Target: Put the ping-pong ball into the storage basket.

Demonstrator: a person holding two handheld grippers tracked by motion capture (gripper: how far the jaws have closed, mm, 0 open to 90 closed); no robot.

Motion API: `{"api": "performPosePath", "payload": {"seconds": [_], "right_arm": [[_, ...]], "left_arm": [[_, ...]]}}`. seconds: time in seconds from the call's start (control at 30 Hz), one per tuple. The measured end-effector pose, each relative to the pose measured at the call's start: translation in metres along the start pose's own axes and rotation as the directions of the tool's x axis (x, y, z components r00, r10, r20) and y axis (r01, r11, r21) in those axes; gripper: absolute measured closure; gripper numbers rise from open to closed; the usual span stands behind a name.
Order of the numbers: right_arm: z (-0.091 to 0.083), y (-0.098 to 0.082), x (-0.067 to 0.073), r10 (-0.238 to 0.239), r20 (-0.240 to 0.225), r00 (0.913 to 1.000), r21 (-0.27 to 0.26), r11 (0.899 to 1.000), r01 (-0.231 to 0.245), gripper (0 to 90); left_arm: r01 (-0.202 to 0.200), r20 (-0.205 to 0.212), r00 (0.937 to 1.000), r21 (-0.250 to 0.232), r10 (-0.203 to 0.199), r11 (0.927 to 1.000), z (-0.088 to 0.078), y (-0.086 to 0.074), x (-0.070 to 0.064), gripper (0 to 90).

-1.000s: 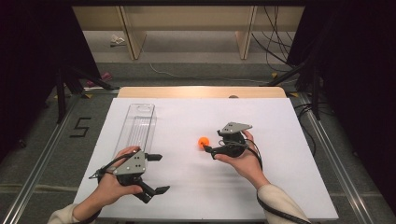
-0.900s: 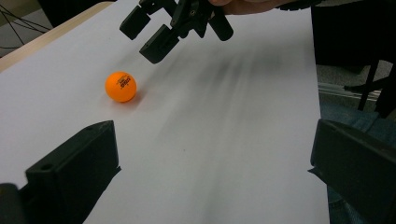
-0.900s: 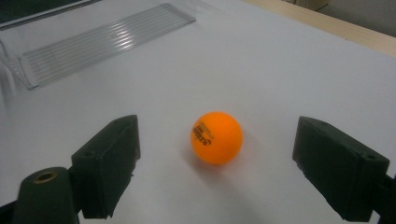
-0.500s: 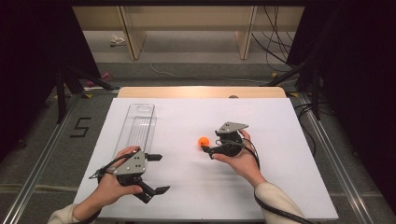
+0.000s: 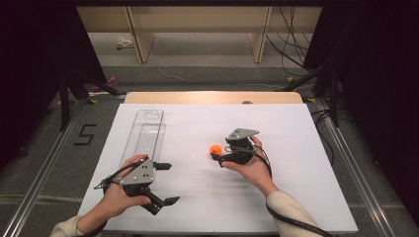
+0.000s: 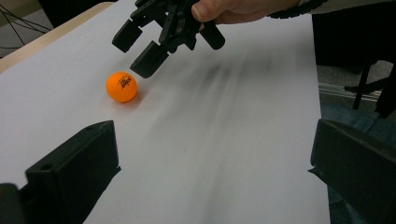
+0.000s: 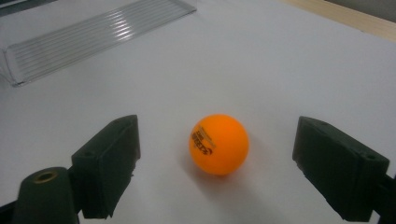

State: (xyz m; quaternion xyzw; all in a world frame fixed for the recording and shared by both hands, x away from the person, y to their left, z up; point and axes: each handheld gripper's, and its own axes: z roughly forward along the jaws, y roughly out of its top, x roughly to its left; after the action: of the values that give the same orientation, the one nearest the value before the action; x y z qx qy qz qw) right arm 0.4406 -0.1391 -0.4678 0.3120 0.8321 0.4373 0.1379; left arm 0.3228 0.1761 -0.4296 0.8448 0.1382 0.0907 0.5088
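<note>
Orange printed ball rests on white table.

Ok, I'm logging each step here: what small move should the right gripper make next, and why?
Probably ease the right gripper forward a touch, then close. Its jaws stand open either side of the orange ball, which rests on the white table slightly ahead of them, untouched.

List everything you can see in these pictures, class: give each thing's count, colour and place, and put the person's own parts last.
ball: one, orange with dark print, on the white surface, between the right gripper's open jaws, untouched
tray: one, clear ribbed plastic, long, left part of the table
table: one, white top, wooden far edge
number 5: one, black, on the floor left of the table
left gripper: one, black, jaws open, near left corner
right gripper: one, black, jaws open
hands: two, holding the grippers
</note>
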Motion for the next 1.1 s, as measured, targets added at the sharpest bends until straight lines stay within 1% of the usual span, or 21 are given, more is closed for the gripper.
{"api": "performPosePath", "payload": {"seconds": [0.5,1.1], "right_arm": [[0.013,0.000,-0.002,0.002,-0.003,1.0000,0.023,1.000,-0.002,16.0],[0.033,-0.001,-0.004,0.005,0.008,1.0000,0.064,0.998,-0.005,16.1]], "left_arm": [[0.001,0.001,1.0000,-0.001,-0.001,1.0000,0.000,0.000,0.000,0.7],[0.002,0.002,1.0000,-0.005,-0.002,1.0000,0.000,0.000,0.000,0.7]]}}
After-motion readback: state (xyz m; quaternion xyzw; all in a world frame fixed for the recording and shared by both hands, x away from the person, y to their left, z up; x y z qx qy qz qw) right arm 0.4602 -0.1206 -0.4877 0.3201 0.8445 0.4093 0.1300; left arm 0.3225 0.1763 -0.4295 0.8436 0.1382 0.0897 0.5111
